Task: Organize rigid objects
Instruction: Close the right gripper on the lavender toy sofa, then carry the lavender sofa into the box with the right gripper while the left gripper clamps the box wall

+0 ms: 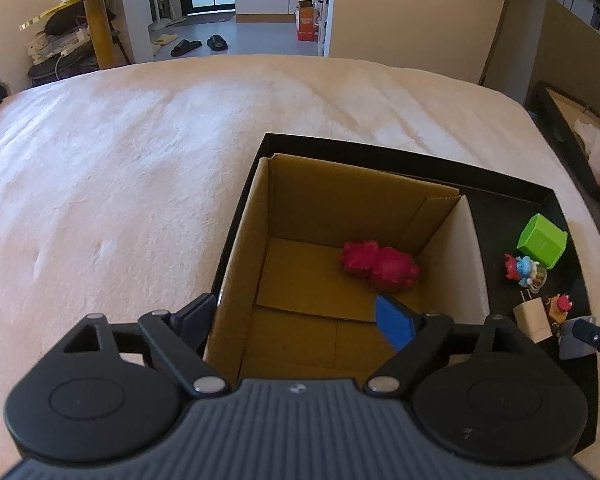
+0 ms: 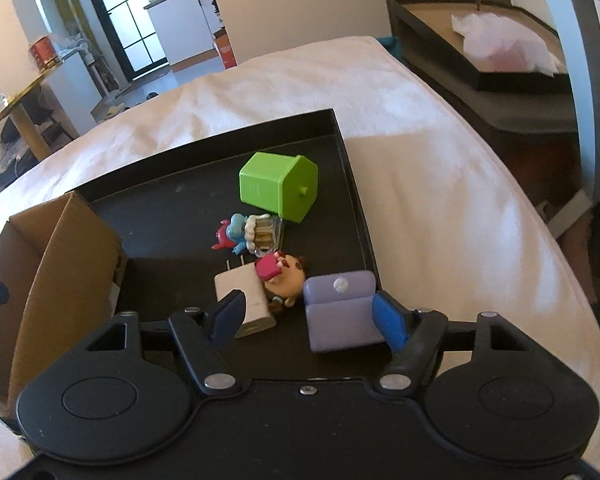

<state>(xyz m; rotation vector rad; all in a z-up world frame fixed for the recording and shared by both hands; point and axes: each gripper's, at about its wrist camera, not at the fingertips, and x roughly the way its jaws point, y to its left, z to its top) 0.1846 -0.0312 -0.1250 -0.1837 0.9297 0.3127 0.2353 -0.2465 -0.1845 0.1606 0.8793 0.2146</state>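
No lettering can be read anywhere in either view. The orange carton (image 1: 307, 20) by the far doorway carries white print too small to make out.

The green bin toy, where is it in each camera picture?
Left wrist view: the green bin lies tipped over at the far right, on the black tray beyond the small figurines.
Right wrist view: the green bin lies near the middle, on its side.
Shared landmark: the cardboard box, standing to the bin's left in both.
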